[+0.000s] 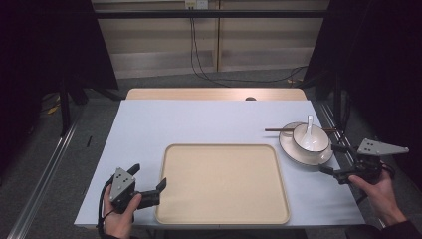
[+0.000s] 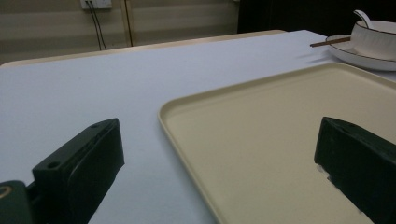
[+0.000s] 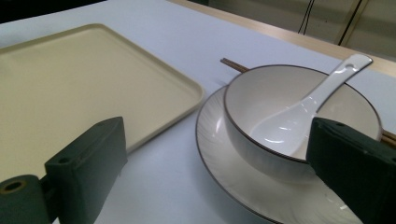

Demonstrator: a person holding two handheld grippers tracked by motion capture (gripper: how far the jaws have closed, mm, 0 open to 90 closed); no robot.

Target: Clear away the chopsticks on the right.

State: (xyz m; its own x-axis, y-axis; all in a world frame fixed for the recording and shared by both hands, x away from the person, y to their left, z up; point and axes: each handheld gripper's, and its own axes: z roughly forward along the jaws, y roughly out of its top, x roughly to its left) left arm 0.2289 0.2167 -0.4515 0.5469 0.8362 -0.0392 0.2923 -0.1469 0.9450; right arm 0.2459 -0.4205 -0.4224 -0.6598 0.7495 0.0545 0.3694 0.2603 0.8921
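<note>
A white bowl with a white spoon in it stands on a white plate at the table's right side. Brown chopsticks lie across the plate's far rim. An empty beige tray lies in the middle near the front. My left gripper is open at the tray's left edge, its jaws straddling the tray's near left rim. My right gripper is open just right of the plate, with the bowl and spoon between and beyond its jaws, not touching.
A pale blue cover lies over the table, with a wooden strip showing at the far edge. Cables run down the back wall to the floor. Dark stands flank both sides.
</note>
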